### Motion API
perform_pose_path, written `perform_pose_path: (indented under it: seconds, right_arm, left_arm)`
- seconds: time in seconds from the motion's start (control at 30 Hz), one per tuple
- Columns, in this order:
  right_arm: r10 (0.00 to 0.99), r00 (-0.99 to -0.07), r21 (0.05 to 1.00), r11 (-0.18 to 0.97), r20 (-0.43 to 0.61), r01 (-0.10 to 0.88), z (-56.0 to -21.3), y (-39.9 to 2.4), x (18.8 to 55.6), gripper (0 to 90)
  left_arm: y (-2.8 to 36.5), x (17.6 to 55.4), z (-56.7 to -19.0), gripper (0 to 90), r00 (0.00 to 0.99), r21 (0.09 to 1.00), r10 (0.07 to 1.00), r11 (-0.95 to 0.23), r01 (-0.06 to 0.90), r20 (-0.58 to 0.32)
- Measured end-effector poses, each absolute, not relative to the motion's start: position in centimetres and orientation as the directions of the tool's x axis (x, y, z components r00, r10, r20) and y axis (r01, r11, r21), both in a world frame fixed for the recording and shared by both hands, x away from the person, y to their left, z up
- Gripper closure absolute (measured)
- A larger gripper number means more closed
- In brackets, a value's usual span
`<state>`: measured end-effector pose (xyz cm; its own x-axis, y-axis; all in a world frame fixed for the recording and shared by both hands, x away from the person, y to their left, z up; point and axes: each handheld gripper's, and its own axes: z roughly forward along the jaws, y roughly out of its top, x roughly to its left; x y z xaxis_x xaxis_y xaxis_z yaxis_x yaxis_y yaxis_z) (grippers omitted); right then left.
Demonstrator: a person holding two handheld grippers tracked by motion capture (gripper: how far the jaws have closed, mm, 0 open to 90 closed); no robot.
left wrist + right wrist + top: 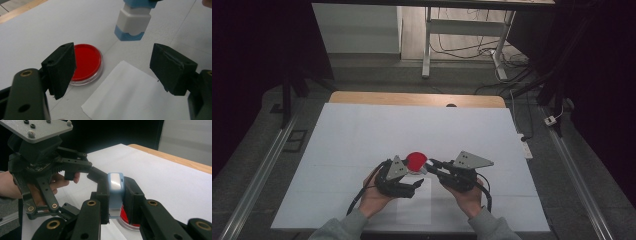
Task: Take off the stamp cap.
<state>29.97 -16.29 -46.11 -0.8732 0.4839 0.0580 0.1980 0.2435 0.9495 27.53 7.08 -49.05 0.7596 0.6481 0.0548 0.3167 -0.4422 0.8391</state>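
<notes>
White paper covers the table (362,130), whose wooden far edge peeks out beyond it. Near the front edge, at the middle, the right gripper (116,195) is clamped on a small white-and-blue block (115,192), its long axis along the jaws, its end aimed toward a round red-filled dish (86,62) lying flat. No writing is readable on either. Beside the dish, the left gripper (112,65) stands spread wide, holding nothing, over a loose paper sheet (132,97).

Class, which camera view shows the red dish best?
The left gripper view: the red dish lies nearly whole, its clear rim plain. The high view gives a small red disc; the right gripper view, a sliver behind the jaws.
</notes>
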Motion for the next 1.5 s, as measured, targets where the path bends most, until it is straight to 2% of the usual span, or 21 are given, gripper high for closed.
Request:
perform_pose_path:
  seconds: [0.7, 1.23, 1.5]
  right_arm:
    - [0.499, -0.865, 0.953, 0.230, 0.058, 0.197, -46.4, -16.0, 30.0, 75.2]
    - [0.512, -0.855, 0.955, 0.205, 0.080, 0.213, -46.7, -15.9, 30.0, 75.2]
    - [0.514, -0.854, 0.954, 0.205, 0.083, 0.217, -46.8, -15.9, 30.0, 75.2]
  left_arm:
    - [6.0, 27.9, -49.2, 26.4, 0.748, 0.834, 0.661, -0.446, 0.325, 0.062]
    - [5.3, 28.0, -49.4, 38.3, 0.746, 0.830, 0.658, -0.469, 0.301, 0.101]
    - [5.0, 28.0, -49.4, 48.3, 0.750, 0.829, 0.651, -0.482, 0.284, 0.121]
